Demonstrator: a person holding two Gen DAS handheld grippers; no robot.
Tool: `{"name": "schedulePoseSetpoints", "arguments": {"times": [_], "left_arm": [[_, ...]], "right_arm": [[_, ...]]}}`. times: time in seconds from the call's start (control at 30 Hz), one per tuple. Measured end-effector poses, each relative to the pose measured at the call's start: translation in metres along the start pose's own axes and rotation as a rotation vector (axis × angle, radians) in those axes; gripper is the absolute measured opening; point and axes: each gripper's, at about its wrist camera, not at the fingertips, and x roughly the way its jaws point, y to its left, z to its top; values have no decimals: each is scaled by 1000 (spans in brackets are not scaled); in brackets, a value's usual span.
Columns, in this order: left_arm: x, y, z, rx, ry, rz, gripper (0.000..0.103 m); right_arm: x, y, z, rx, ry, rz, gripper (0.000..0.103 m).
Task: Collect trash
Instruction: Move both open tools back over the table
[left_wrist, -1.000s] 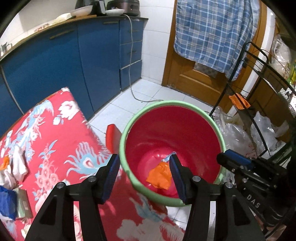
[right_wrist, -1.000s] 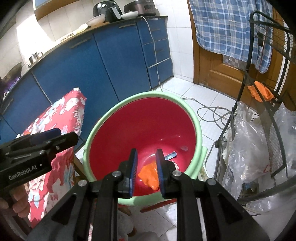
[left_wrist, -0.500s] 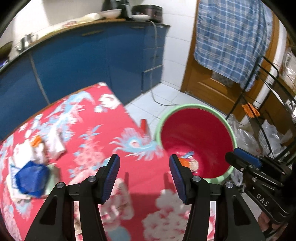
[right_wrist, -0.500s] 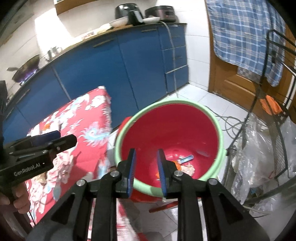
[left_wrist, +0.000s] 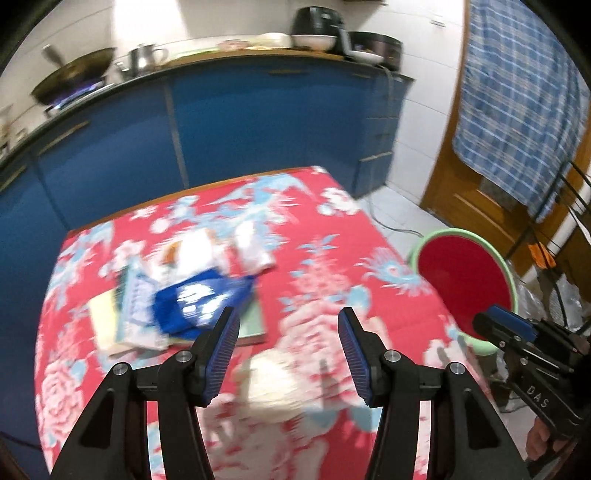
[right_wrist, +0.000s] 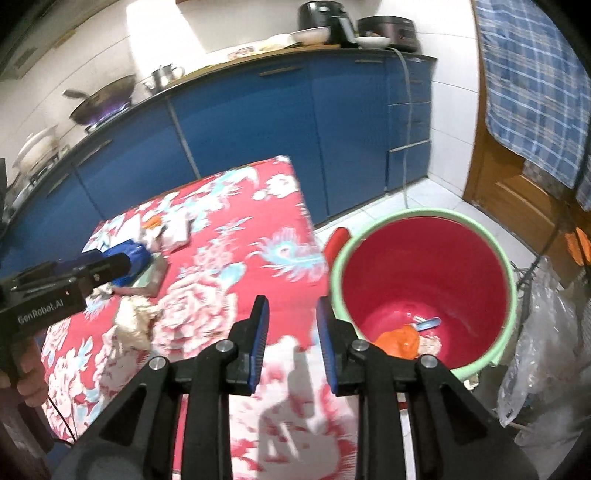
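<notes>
My left gripper (left_wrist: 286, 332) hangs open over the red floral tablecloth (left_wrist: 332, 258), nothing between its fingers. Just below it lies a crumpled white paper (left_wrist: 273, 384). To its left sits a pile of trash: a blue bag (left_wrist: 195, 299), white wrappers (left_wrist: 251, 247) and flat papers. My right gripper (right_wrist: 291, 317) is open by a narrow gap and empty, above the table's edge next to the red bucket (right_wrist: 424, 266) with a green rim. In the bucket lie an orange wrapper (right_wrist: 399, 341) and a small blue piece (right_wrist: 428, 324). The bucket (left_wrist: 461, 280) stands on the floor right of the table.
Blue kitchen cabinets (right_wrist: 258, 122) run behind the table. A wooden door (left_wrist: 480, 206) with a plaid cloth is at the right. A wire rack with plastic bags (right_wrist: 546, 332) crowds the bucket's right side. A cable trails on the tiled floor.
Both grippers have swung left from over the bucket toward the table, so the trash pile came into view. The right jaws stand slightly wider than before.
</notes>
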Motion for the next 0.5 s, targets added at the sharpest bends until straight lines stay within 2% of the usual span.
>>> {"name": "schedulePoseSetpoints", "arguments": {"times": [0.13, 0.23, 0.5], "left_arm": [[-7, 34, -5, -49, 1, 45, 57], [-11, 61, -9, -78, 5, 99, 57], [-4, 132, -15, -170, 32, 223, 57]], "right_arm": [[3, 21, -1, -29, 11, 28, 29], [5, 38, -3, -49, 21, 46, 33], [20, 80, -5, -116, 58, 94, 33]]}}
